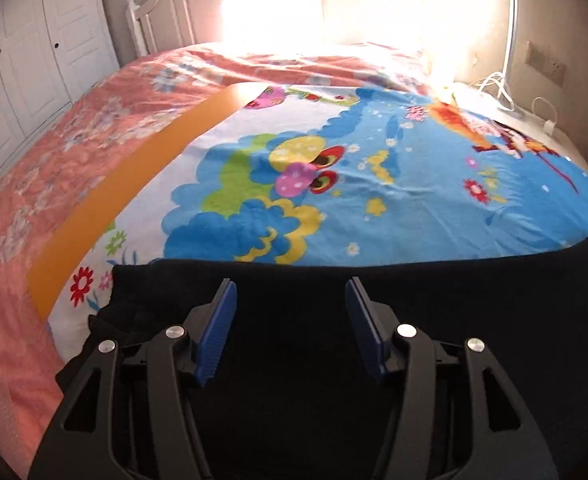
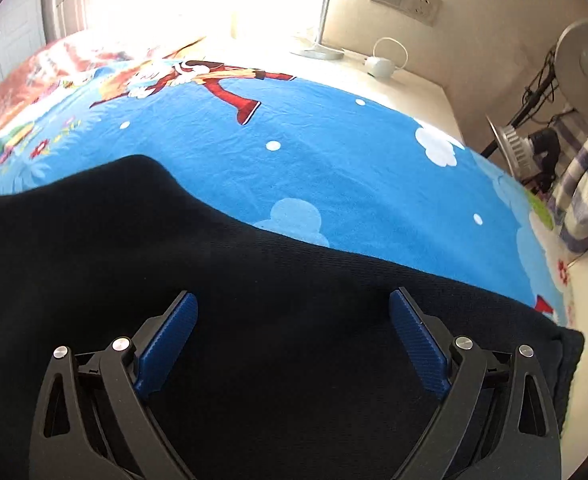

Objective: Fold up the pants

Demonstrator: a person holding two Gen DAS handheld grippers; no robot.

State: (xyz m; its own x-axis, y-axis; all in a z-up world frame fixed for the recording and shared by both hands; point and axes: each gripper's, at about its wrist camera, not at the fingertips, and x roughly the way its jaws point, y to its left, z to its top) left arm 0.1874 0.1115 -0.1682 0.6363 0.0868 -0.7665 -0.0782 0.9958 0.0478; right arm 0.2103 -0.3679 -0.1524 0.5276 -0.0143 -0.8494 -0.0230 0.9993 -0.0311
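seemingly mid-task: black pants [image 1: 294, 320] lie flat on the cartoon sheet [image 1: 373, 184], along its near edge. left gripper [image 1: 290, 308] and right gripper [image 2: 294, 320] hover above the pants, jaws parted, holding nothing; further folds probably remain.

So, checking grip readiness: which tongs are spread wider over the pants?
The right tongs; their blue pads stand farther apart than the left tongs'.

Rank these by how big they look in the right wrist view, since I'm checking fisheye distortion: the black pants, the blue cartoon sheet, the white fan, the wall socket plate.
1. black pants and blue cartoon sheet: both look very large; the pants lie nearer the camera, so unsure.
2. white fan
3. wall socket plate
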